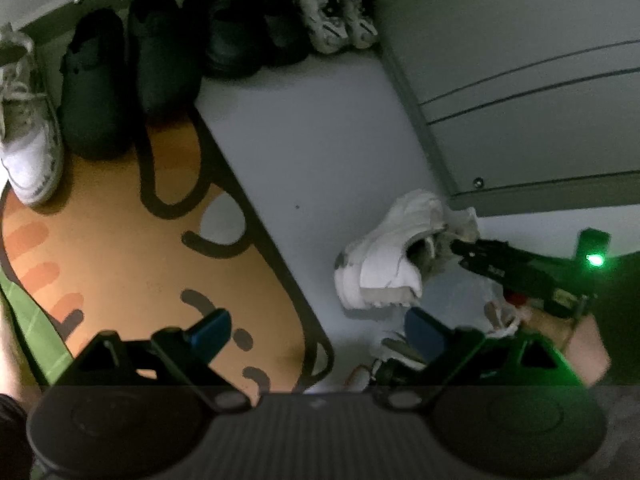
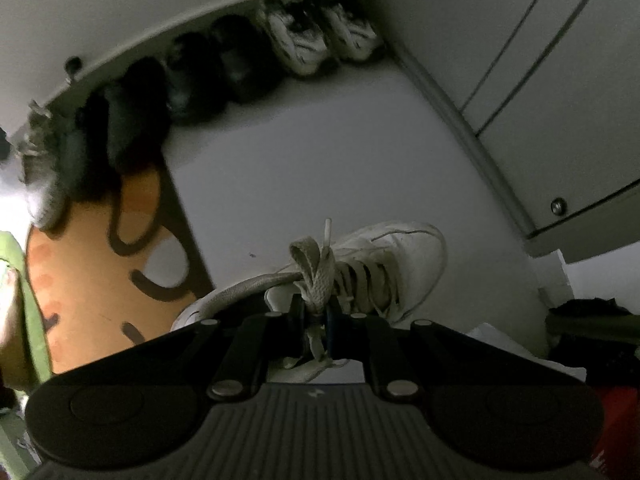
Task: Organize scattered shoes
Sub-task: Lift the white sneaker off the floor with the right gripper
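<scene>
Right gripper [image 2: 316,320]: jaws closed on the laces and tongue of a white sneaker [image 2: 384,268]. In the left wrist view the same shoe [image 1: 380,264] hangs at 4 o'clock with its sole turned sideways, and appears to be off the pale floor [image 1: 320,160]; contact with the floor cannot be excluded.

Left gripper [image 1: 316,332]: jaws wide apart, holding nothing, positioned over the edge of the orange mat [image 1: 132,248].

Row along the wall, left wrist view, 9 o'clock round to 12 o'clock:
- one white sneaker with grey markings [image 1: 28,148], toe on the mat
- two dark shoes [image 1: 128,84] side by side
- a black pair [image 1: 244,28]
- a white-and-black pair [image 1: 340,20] in the corner by the cabinet [image 1: 540,100]

Step in hand, as judged: carrying the held sneaker. The single white shoe at 9 o'clock may be its mate, which would put the free slot at the left end of the row; this is likely, not certain.

Next move calls for: keeping the lace grip firm, since a shoe hung from its laces will swing and tip; lowering it sole-down, toe out, parallel to its neighbours.

Containers: none holds shoes. The cabinet doors are shut, contents not visible. More pale footwear [image 1: 396,352] lies behind the left gripper, partly hidden.
</scene>
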A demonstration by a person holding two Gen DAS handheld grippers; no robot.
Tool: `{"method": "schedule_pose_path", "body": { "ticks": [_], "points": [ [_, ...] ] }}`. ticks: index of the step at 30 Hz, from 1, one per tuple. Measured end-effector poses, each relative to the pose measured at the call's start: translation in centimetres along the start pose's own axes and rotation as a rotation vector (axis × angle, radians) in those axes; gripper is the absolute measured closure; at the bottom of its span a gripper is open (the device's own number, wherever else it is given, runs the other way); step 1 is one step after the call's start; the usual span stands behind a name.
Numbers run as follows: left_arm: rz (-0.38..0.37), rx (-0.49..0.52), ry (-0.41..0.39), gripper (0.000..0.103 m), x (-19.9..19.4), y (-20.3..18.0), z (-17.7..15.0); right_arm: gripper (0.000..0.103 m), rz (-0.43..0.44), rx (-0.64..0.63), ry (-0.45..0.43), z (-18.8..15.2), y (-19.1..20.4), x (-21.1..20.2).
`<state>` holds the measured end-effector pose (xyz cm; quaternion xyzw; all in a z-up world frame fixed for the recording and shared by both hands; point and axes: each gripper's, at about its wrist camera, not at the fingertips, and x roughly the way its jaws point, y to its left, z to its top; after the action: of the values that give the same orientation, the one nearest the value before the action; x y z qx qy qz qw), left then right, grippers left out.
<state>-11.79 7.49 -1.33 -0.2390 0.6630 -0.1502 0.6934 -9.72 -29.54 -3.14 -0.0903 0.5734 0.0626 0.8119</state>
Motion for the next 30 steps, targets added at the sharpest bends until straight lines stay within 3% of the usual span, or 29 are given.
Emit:
{"method": "schedule_pose_path", "body": {
  "ticks": [7,20,25,30],
  "points": [
    [0.032,0.025,0.0,0.008,0.2,-0.3,-0.6,0.093,0.05,-0.008,-0.082,0.8,4.4,-4.3],
    [-0.033,-0.054,0.075,0.008,1.3,0.1,-1.2,0.093,0.1,-0.063,-0.165,2.9,10.6,-11.0],
    [-0.026,-0.058,0.067,0.008,0.9,0.3,-1.4,0.093,0.093,-0.096,-0.173,3.5,11.8,-12.3],
    [-0.008,-0.091,0.006,0.009,-0.3,1.1,-1.4,0.092,0.088,-0.129,-0.176,3.9,12.8,-13.2]
  ]
}}
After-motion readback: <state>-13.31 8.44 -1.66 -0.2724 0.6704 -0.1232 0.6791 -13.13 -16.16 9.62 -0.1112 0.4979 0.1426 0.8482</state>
